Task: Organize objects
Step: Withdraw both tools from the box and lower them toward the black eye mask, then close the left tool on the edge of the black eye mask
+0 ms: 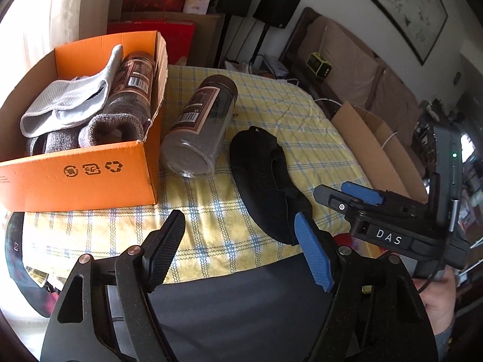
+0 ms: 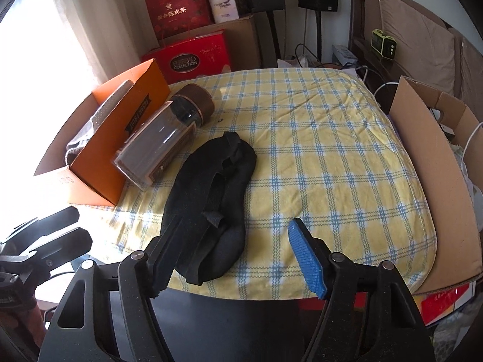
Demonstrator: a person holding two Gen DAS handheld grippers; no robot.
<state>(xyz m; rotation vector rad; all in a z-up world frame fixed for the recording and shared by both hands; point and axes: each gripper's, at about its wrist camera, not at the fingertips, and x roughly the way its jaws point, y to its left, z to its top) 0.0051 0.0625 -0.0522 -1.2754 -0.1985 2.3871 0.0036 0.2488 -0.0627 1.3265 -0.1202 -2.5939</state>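
Note:
A black sock point(image 2: 211, 187) lies on the yellow checked cloth point(image 2: 332, 150). Its near end sits between the fingers of my right gripper point(image 2: 235, 256), which is open, the left finger over the sock's edge. A brown-lidded jar point(image 1: 199, 126) lies on its side against the orange box point(image 1: 78, 178). That box holds a grey mesh cloth point(image 1: 66, 99), a second jar point(image 1: 132, 81) and brown-grey socks point(image 1: 111, 129). My left gripper point(image 1: 241, 250) hangs open over the cloth's near edge with nothing in it, left of the sock point(image 1: 262, 175). The right gripper point(image 1: 344, 194) shows beside it.
A brown cardboard box point(image 2: 428, 157) stands open along the cloth's right edge. Red gift boxes point(image 2: 193, 57) and speakers on stands are stacked behind the table. A sofa point(image 2: 422, 36) runs along the far right. The left gripper point(image 2: 69, 227) appears at the lower left.

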